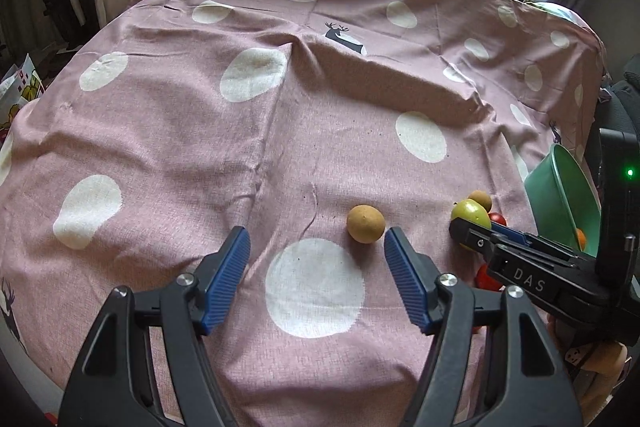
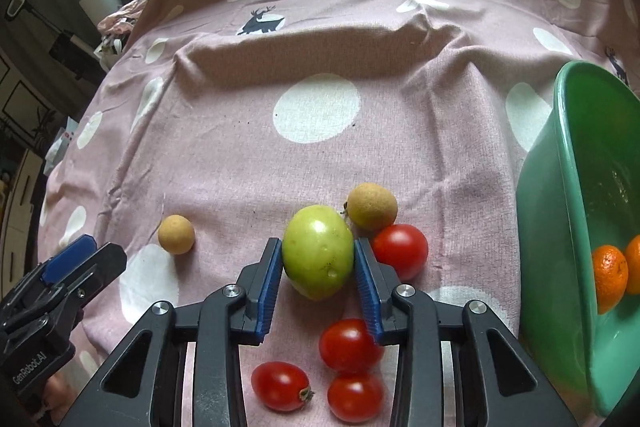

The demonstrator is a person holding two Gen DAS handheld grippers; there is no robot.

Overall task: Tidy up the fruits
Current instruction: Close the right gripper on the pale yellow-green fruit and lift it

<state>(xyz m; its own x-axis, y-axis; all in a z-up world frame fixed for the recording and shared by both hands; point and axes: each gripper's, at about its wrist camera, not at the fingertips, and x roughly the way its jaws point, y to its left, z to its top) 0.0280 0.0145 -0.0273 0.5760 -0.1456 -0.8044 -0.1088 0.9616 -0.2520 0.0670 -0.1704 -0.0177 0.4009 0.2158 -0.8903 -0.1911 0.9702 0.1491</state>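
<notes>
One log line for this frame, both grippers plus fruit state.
right gripper: shut on green fruit | left gripper: open, empty, by tan fruit | bowl: oranges inside | tomatoes: on cloth

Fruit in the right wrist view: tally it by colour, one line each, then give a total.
Red tomatoes: 4
Green fruit, between the right tongs: 1
Tan round fruits: 2
Orange fruits, in the green bowl: 2
Total: 9
</notes>
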